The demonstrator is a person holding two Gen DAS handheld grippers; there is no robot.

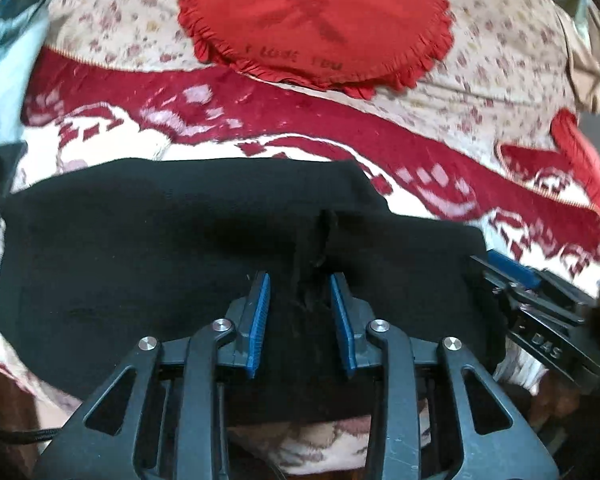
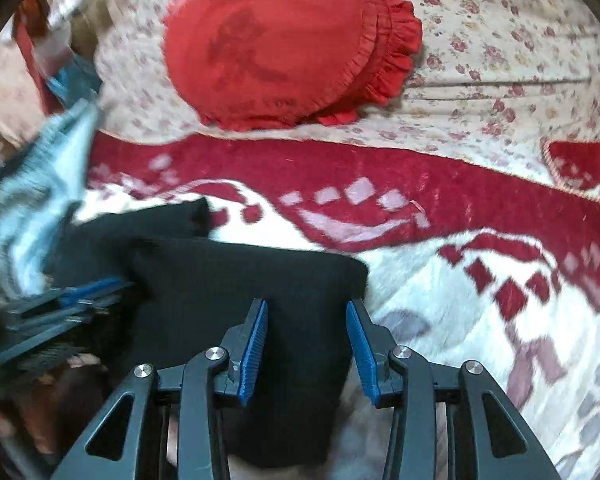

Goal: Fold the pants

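Black pants (image 1: 140, 248) lie folded into a wide block on a red-and-white blanket (image 1: 440, 148). My left gripper (image 1: 298, 280) points down over their middle, jaws apart. A raised ridge of black cloth (image 1: 320, 240) stands between the blue pads without being pressed. The right gripper (image 1: 532, 292) shows at the pants' right edge. In the right wrist view the pants (image 2: 240, 280) end in a corner. My right gripper (image 2: 306, 306) hangs over that corner with jaws wide, black cloth below and pale blanket (image 2: 440, 300) beside the right pad. The left gripper (image 2: 72, 296) is blurred at the left.
A round red frilled cushion (image 1: 312, 20) (image 2: 284, 48) rests on a floral sheet (image 1: 500, 60) beyond the blanket. A light blue garment (image 2: 36, 200) (image 1: 4, 80) lies off the pants' left end. Another red cushion edge (image 1: 572, 136) sits at the far right.
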